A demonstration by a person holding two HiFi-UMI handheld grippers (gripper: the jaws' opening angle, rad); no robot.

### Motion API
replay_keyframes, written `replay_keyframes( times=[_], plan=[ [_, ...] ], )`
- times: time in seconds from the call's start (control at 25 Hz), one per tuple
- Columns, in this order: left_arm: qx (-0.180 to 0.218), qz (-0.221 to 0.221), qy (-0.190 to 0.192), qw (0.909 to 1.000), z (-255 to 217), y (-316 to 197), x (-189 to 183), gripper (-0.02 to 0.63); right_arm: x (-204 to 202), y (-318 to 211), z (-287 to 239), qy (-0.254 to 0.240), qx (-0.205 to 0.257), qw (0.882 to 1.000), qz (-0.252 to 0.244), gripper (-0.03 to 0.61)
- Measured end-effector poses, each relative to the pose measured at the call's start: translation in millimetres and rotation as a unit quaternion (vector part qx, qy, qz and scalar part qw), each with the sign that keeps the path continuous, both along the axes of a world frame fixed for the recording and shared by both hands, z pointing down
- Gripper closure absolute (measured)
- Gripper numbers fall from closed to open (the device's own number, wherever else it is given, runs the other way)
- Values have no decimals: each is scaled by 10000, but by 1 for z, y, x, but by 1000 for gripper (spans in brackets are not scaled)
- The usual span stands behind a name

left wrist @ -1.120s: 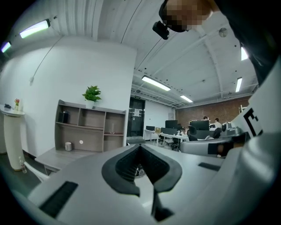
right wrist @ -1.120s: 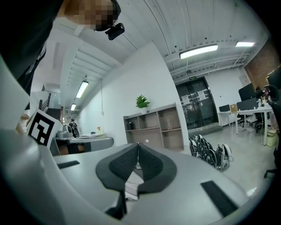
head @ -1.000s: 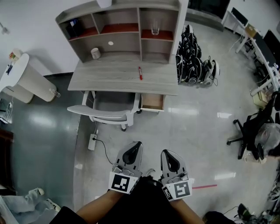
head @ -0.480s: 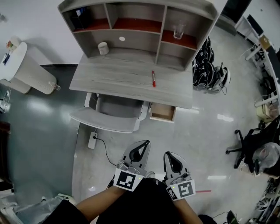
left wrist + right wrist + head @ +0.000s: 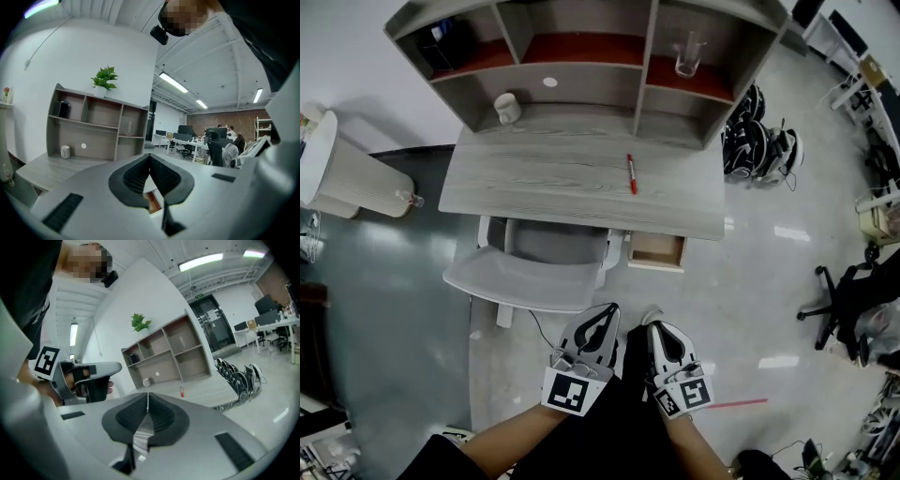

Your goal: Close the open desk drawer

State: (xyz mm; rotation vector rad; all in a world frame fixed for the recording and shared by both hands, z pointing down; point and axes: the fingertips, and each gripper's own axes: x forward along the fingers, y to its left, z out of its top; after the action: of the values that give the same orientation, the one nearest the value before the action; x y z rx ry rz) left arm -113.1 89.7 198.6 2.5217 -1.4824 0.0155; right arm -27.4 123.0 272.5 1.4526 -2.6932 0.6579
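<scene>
Left tool [image 5: 607, 312] and right tool [image 5: 657, 325] are both pinched shut, jaw tips pressed together with nothing between them. You can see that straight down each tool's own view. They sit side by side just apart, low in the head view, held out over the shiny floor [image 5: 750, 281] and pointing toward the table [image 5: 553, 178].

Open drawer [image 5: 656, 251] is under the right end of the table's front edge, pulled out so its light wood inside shows. It's just to the right of the grey chair [image 5: 530, 277], which is pushed in under the table. Both tools are well apart from the drawer, and the right one is the nearer of the two.

On the table there's a red pen [image 5: 631, 173] lying right of the middle, and a white cup [image 5: 504, 108] back by the hutch shelf [image 5: 581, 75]. A clear glass [image 5: 687, 54] stands in the hutch's right compartment, on the red shelf board.

Off to the right, beside the table, is a pile of black-and-white gear [image 5: 759, 145] on the floor. I can't tell exactly what it is. A black office chair [image 5: 848, 300] stands further right.
</scene>
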Motion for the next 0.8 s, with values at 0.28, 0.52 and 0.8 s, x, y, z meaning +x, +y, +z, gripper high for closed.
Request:
replay_keyframes(
  times=[0.28, 0.52, 0.8],
  plan=[
    [-155, -218, -322, 9991, 38, -36, 5, 611, 37, -51, 103, -459, -488, 9970, 399, 560],
    [-381, -93, -426, 9983, 62, -50, 17, 611, 77, -65, 186, -657, -1177, 9864, 940, 560],
    [-548, -9, -456, 9975, 85, -65, 21, 611, 93, -82, 247, -1161, -1567, 9721, 1300, 373]
  ],
)
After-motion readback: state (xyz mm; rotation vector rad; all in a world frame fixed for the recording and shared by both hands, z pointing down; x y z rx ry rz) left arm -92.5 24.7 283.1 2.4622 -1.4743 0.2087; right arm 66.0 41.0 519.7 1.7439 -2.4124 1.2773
